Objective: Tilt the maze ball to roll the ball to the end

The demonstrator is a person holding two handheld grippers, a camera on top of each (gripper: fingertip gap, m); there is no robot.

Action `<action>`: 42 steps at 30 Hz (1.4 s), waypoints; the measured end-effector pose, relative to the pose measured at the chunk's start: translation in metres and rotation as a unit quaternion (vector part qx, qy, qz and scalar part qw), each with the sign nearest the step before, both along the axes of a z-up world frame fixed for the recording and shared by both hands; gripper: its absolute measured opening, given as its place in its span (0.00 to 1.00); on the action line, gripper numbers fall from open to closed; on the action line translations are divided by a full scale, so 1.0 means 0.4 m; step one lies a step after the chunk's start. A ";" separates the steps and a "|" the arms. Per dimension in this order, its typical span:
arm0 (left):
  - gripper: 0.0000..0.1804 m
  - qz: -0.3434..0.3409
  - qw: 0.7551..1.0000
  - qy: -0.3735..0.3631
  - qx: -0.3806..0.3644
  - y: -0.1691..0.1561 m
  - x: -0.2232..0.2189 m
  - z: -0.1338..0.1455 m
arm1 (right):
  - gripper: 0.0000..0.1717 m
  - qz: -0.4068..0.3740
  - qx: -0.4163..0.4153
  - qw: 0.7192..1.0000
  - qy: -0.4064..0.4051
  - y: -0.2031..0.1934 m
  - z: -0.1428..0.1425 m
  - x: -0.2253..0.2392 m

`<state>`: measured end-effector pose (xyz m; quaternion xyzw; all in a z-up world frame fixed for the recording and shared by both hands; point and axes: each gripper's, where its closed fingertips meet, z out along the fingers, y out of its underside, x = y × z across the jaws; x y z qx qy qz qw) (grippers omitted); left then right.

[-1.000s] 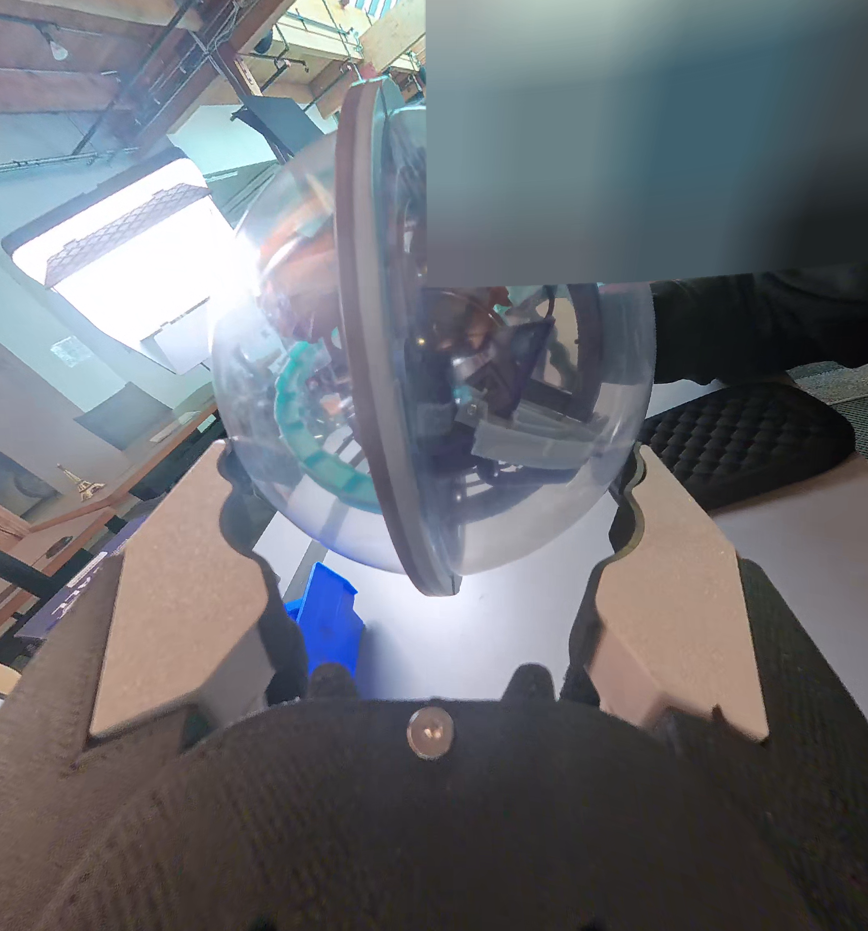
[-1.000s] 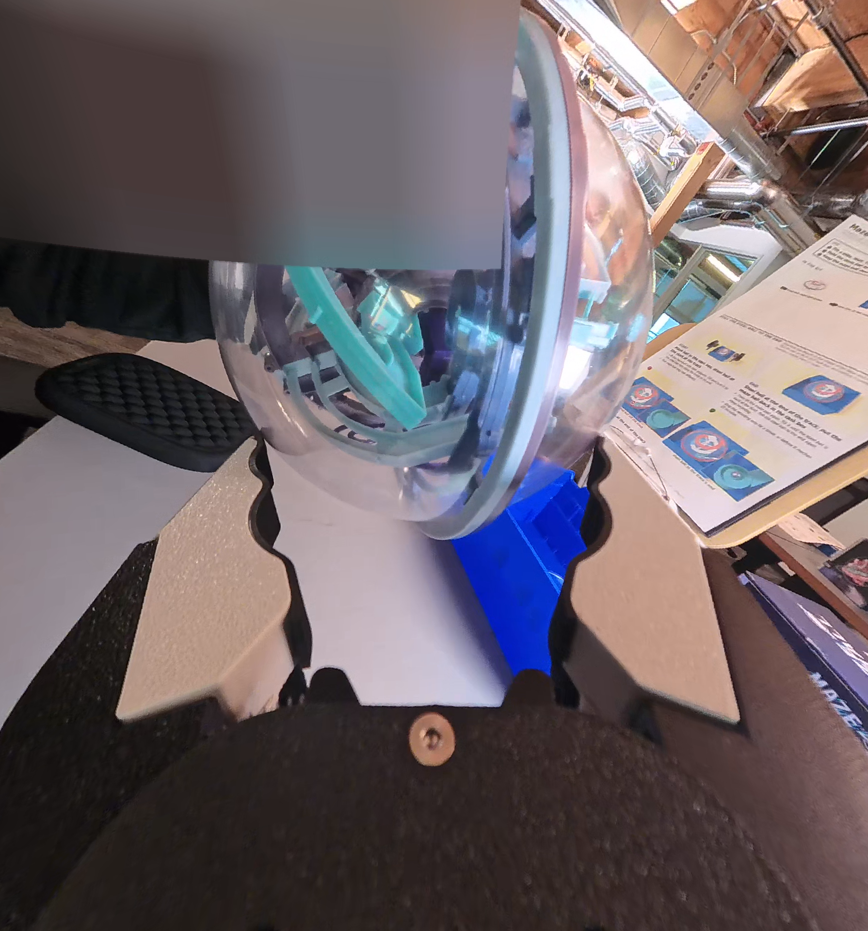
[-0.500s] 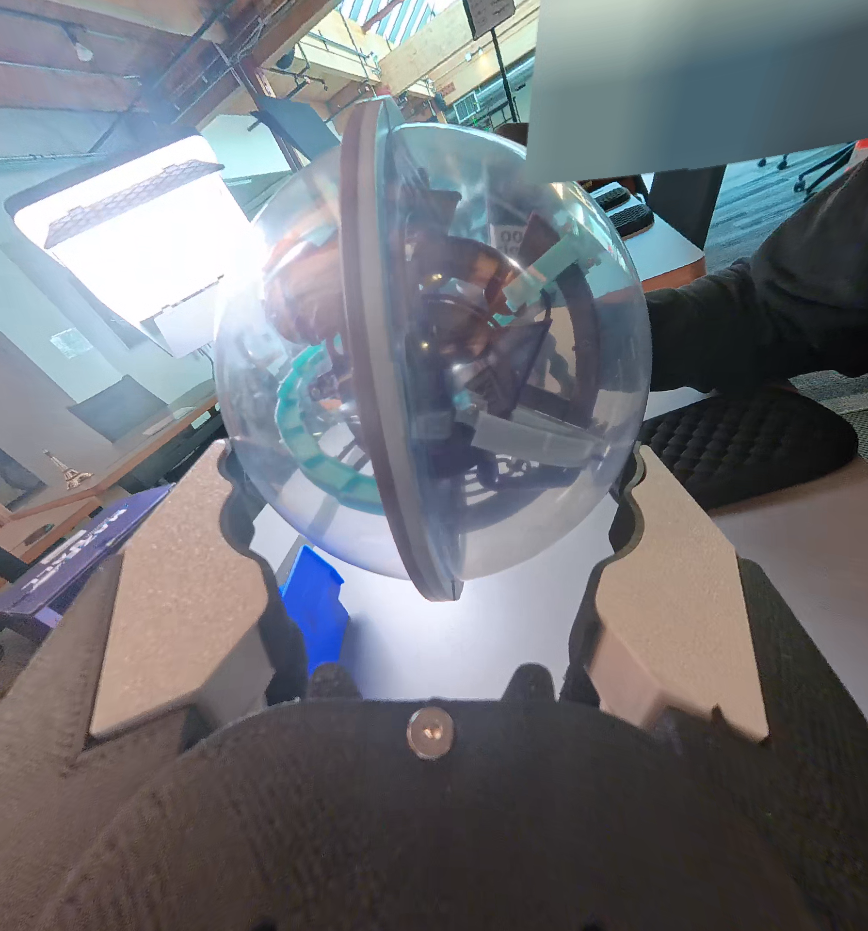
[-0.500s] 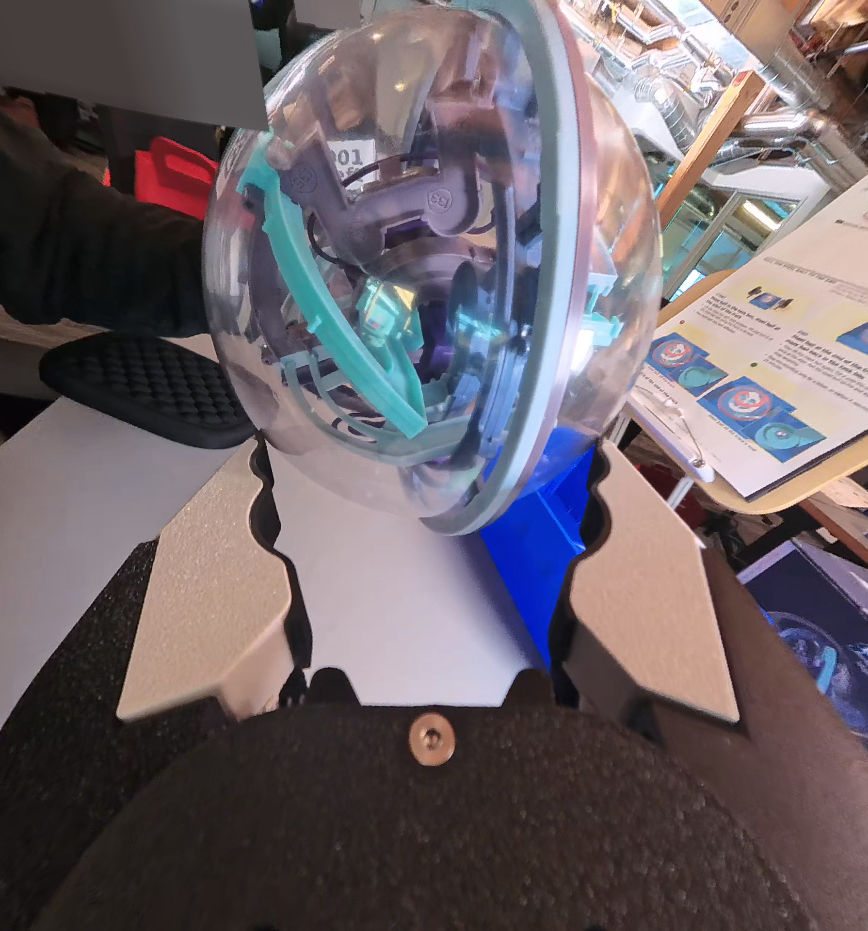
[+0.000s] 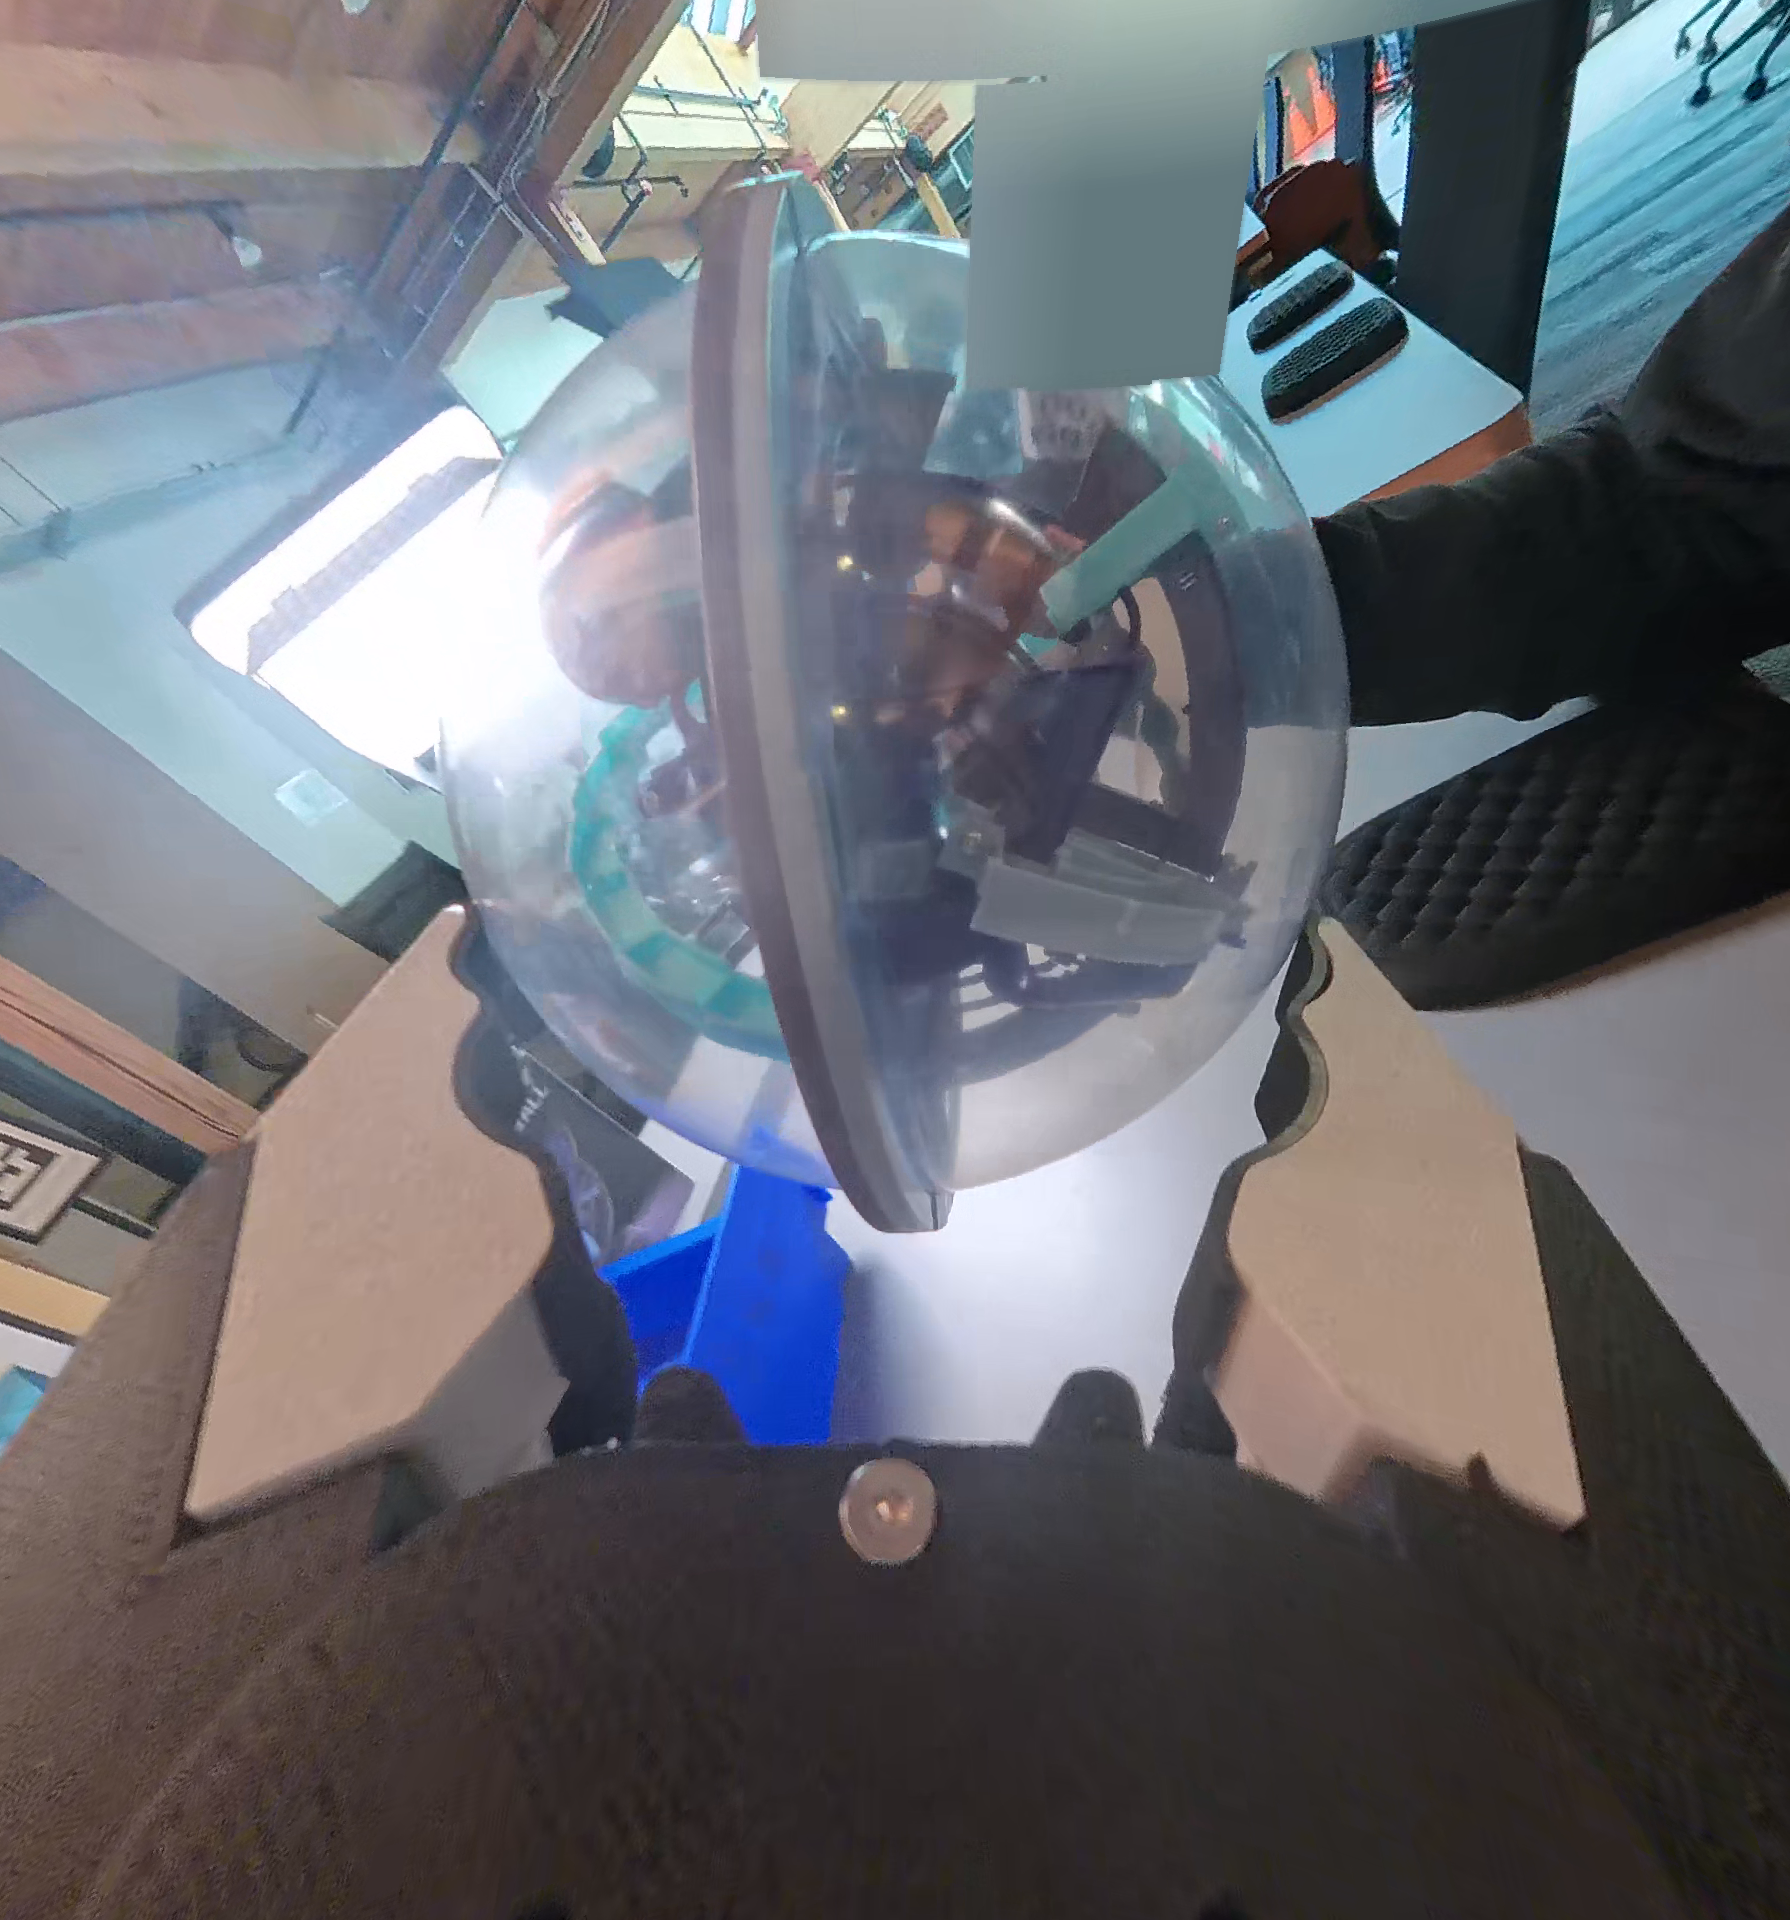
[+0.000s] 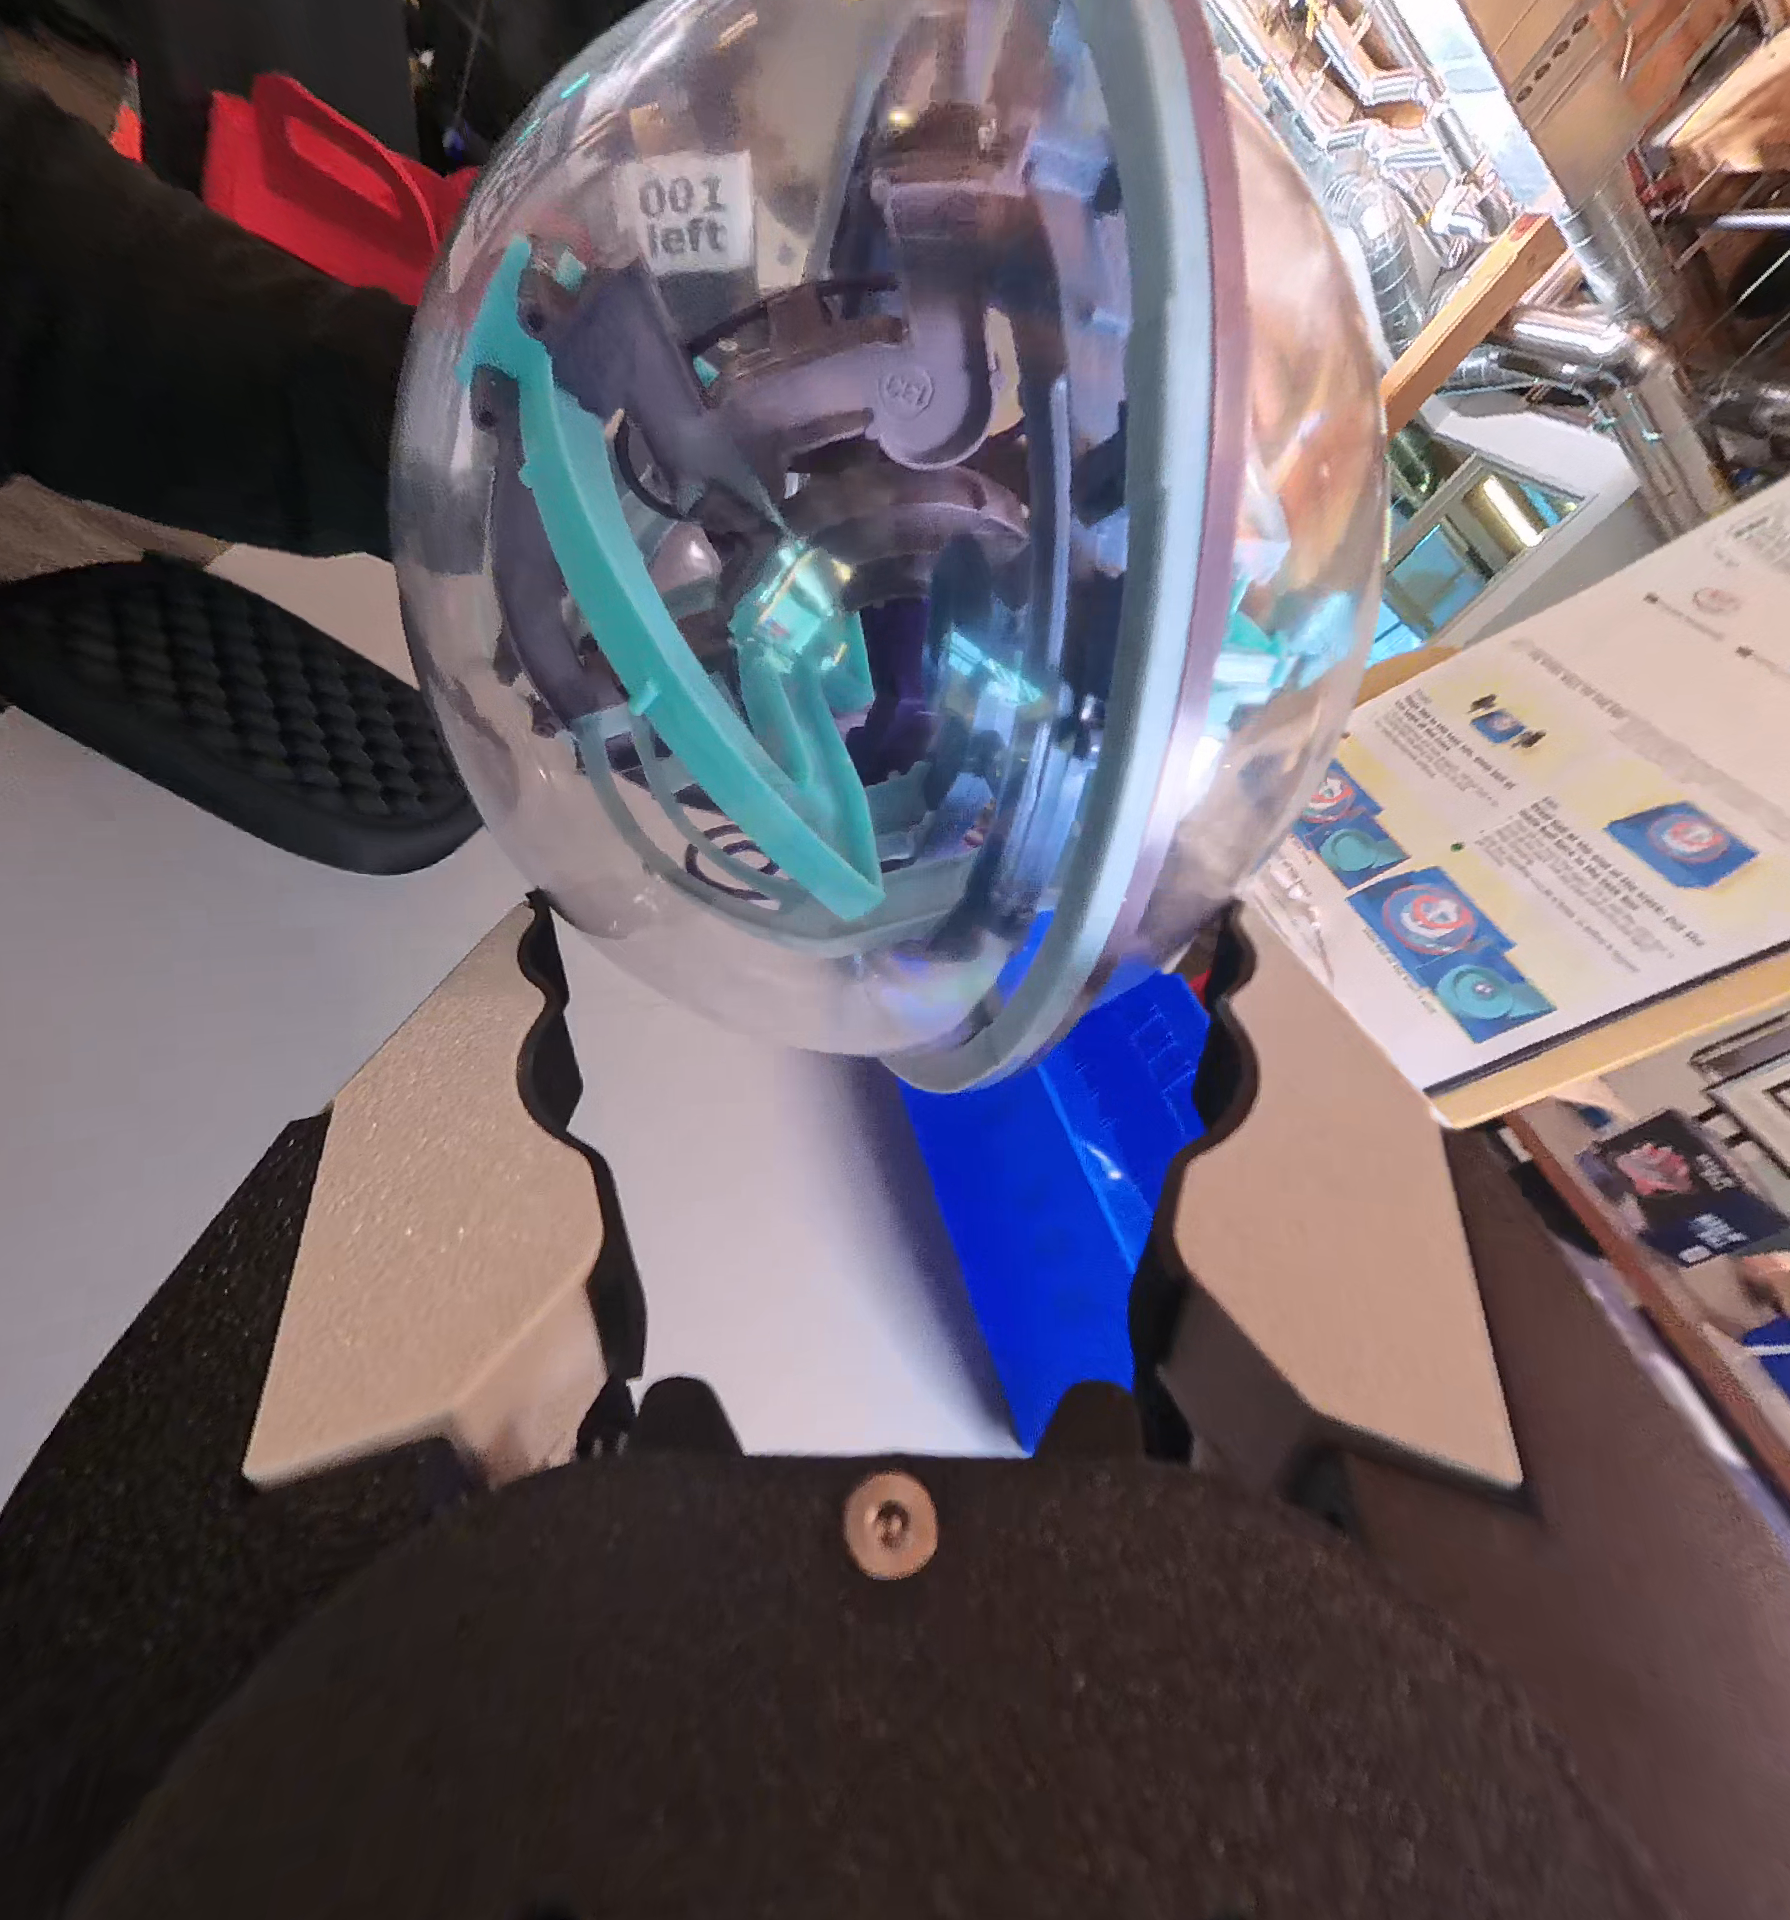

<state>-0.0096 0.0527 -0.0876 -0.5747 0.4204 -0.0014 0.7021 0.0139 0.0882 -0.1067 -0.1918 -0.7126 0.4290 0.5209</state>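
The maze ball (image 5: 1026,727) is a clear sphere with teal and grey tracks inside and a rim band around its middle. In the left wrist view it sits between my left gripper's (image 5: 886,935) fingertips (image 5: 475,956), which press on both of its sides and hold it above the table. In the right wrist view the same ball (image 6: 766,520) is clamped between my right gripper's (image 6: 880,935) fingertips (image 6: 1223,966), with the rim band steep and leaning right. I cannot make out the small ball inside.
A blue bin (image 6: 1057,1195) sits on the white table (image 6: 143,987) under the ball, and it also shows in the left wrist view (image 5: 756,1309). A black quilted pad (image 6: 195,727) and a dark sleeve lie beside it. An instruction sheet on a board (image 6: 1597,810) stands to the right.
Both grippers have tilted together with the maze ball still held. The views now look less at the ceiling and more at the table and room. The grasps have not changed.
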 end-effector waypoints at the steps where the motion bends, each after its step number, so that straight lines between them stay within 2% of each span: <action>1: 0.80 0.000 1.000 0.004 0.008 -0.004 0.004 0.014 | 0.70 0.001 0.007 1.000 0.005 -0.003 0.015 0.003; 7: 0.80 -0.003 0.999 -0.002 0.051 -0.022 0.009 0.083 | 0.71 0.002 0.060 0.998 0.016 -0.026 0.111 0.022; 11: 0.79 -0.013 0.997 -0.056 0.042 -0.022 0.004 0.096 | 0.70 0.007 0.066 0.998 -0.002 -0.049 0.169 0.037; 14: 0.80 -0.025 0.994 -0.102 0.034 -0.024 0.003 0.089 | 0.70 0.014 0.054 0.998 -0.020 -0.064 0.186 0.040; 18: 0.79 -0.032 0.990 -0.132 0.020 -0.028 -0.004 0.059 | 0.70 0.023 0.042 0.999 -0.025 -0.086 0.184 0.036; 26: 0.79 -0.022 0.991 -0.130 -0.007 -0.028 -0.025 -0.013 | 0.70 0.028 0.052 0.998 -0.024 -0.123 0.161 0.016; 37: 0.76 0.026 0.999 -0.045 0.004 -0.043 -0.073 -0.037 | 0.70 -0.003 0.101 0.994 0.036 -0.142 0.128 -0.002; 42: 0.75 0.061 0.998 -0.004 -0.010 -0.030 -0.094 -0.079 | 0.70 -0.028 0.127 0.990 0.049 -0.135 0.089 -0.009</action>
